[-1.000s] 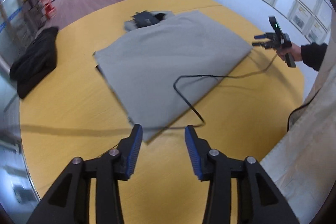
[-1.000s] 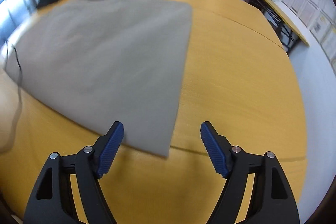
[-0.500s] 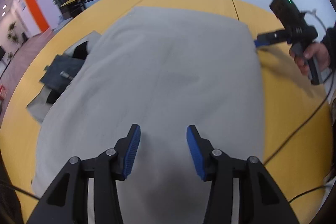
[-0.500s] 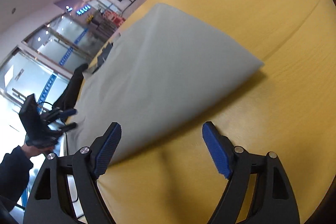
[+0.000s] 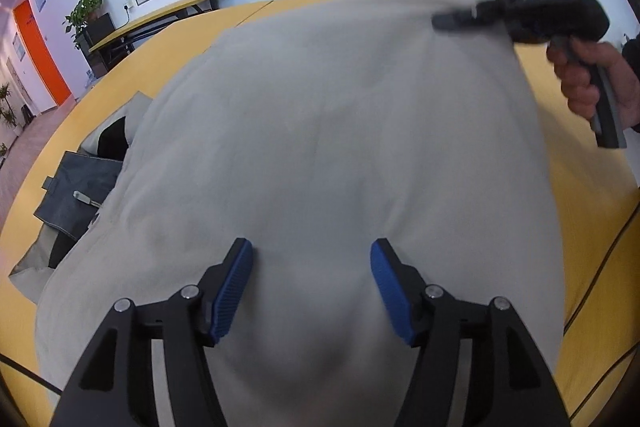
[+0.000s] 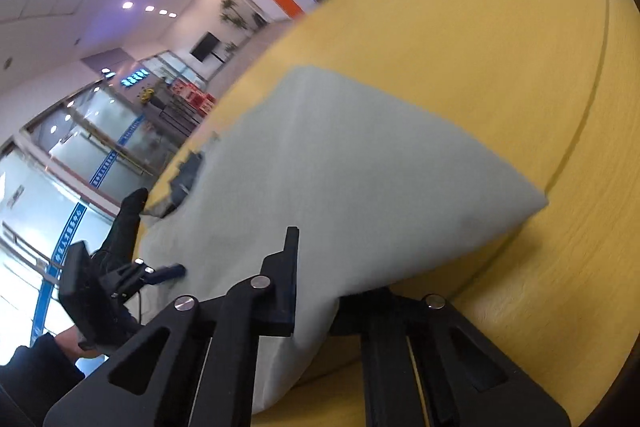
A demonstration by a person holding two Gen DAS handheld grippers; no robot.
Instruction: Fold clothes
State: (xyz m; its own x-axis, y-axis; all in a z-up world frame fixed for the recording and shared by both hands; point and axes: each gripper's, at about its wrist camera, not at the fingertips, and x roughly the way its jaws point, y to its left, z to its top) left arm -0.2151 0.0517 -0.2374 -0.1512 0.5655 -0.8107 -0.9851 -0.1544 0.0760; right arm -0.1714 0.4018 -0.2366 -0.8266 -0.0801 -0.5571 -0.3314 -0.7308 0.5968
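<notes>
Right gripper (image 6: pixel 316 291) just snapped closed, clamped on grey cloth (image 5: pixel 340 147) edge at frame bottom; left gripper (image 5: pixel 311 287) widened, jaws apart over cloth centre on yellow table (image 6: pixel 480 67); fold can start

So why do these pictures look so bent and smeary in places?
Both views are fisheye, so the table bulges. Left wrist view: the grey cloth smears at its far edge. Right wrist view: the background streaks with motion blur.
</notes>
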